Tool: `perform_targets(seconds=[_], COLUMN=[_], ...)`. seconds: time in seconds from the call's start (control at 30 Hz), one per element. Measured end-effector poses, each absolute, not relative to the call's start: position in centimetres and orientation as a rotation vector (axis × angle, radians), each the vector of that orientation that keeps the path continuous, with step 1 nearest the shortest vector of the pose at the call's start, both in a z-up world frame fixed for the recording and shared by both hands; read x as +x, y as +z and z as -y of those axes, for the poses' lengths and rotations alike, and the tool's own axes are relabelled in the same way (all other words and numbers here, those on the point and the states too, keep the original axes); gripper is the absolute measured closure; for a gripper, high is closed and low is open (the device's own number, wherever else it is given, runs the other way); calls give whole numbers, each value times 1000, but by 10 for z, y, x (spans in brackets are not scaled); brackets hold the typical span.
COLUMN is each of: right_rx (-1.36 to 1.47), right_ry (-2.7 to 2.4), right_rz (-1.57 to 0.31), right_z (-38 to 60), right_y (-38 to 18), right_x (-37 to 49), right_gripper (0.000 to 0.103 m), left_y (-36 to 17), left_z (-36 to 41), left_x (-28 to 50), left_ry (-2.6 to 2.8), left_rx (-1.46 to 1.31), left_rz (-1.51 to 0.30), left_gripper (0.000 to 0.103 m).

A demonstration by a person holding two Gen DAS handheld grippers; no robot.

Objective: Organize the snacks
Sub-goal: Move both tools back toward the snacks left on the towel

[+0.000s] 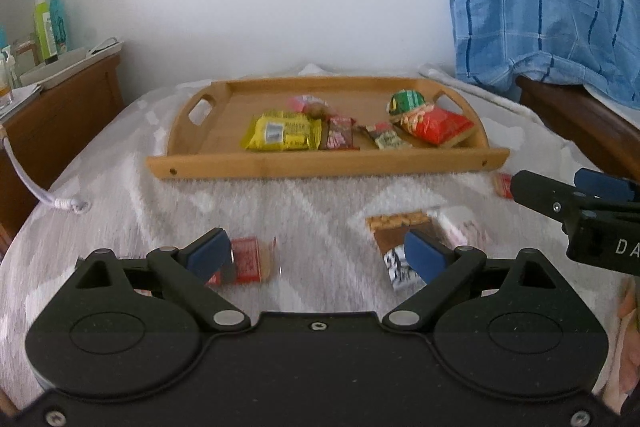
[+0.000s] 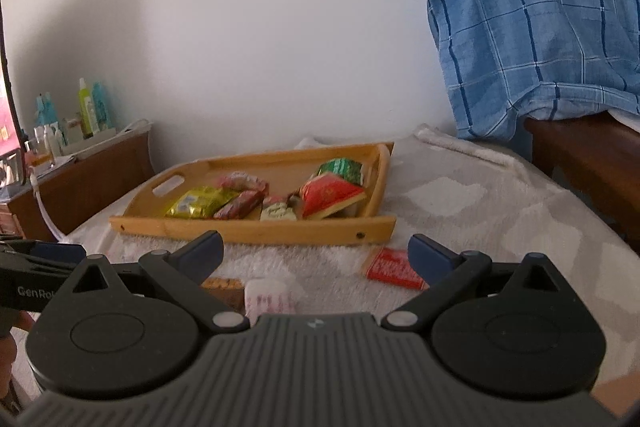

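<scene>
Status: the task is judged partly complete. The wooden tray (image 1: 320,163) rests on the patterned blanket (image 1: 140,211) toward its far edge and already holds several snacks: a yellow packet (image 1: 282,131) near the tray's centre, a small dark-red packet (image 1: 340,139) just beside it, a pink packet (image 1: 306,105) behind these, a small dark and cream packet (image 1: 386,137), and a red packet (image 1: 436,125) with a green packet (image 1: 408,103) at the tray's right end

Remaining items lie on the blanket, outside the tray's near edge:
- a red wafer pack (image 1: 250,261) near the blanket's near-left area
- a brown bar (image 1: 400,229) with a pale pink-printed wrapper (image 2: 268,297) just beside it
- a red flat pack (image 2: 394,269) near the tray's near-right corner

The left gripper (image 1: 318,257) has its jaws spread wide and holds nothing; it hangs above the blanket between the red wafer pack and the brown bar. The right gripper (image 2: 316,255) is likewise spread wide and empty, with the red flat pack next to its right finger

Judgement: four items remain to be transferred; no item is in hand at present
</scene>
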State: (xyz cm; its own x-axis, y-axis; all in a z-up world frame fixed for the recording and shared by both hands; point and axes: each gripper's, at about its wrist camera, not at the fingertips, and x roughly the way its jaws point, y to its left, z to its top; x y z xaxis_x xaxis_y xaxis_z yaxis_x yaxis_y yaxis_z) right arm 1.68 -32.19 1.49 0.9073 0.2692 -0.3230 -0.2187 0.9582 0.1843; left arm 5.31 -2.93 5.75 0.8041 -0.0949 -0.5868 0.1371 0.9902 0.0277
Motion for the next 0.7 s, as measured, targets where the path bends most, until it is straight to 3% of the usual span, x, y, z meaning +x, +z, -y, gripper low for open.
perform_targets(seconds=[0.47, 0.53, 0.57, 0.6, 0.67, 0.7], right_rx=[25, 15, 17, 26, 40, 42], right_ry=[266, 244, 228, 219, 208, 204], right_rz=[-414, -413, -404, -393, -391, -400], right_z=[290, 285, 284, 284, 285, 285], right_y=[0, -3, -4, -4, -5, -6], right_x=[9, 14, 16, 19, 24, 27], right_gripper=[0, 0, 0, 8, 19, 24], left_y=[38, 37, 37, 37, 36, 35], left_z=[0, -7, -11, -13, -17, -18], left_x=[44, 48, 50, 52, 57, 59], left_ry=[-32, -16, -11, -9, 10, 16], left_rx=[63, 38, 24, 14, 5, 4], left_rz=[-659, -660, -658, -660, -671, -672], left_gripper=[8, 15, 28, 42, 52, 52])
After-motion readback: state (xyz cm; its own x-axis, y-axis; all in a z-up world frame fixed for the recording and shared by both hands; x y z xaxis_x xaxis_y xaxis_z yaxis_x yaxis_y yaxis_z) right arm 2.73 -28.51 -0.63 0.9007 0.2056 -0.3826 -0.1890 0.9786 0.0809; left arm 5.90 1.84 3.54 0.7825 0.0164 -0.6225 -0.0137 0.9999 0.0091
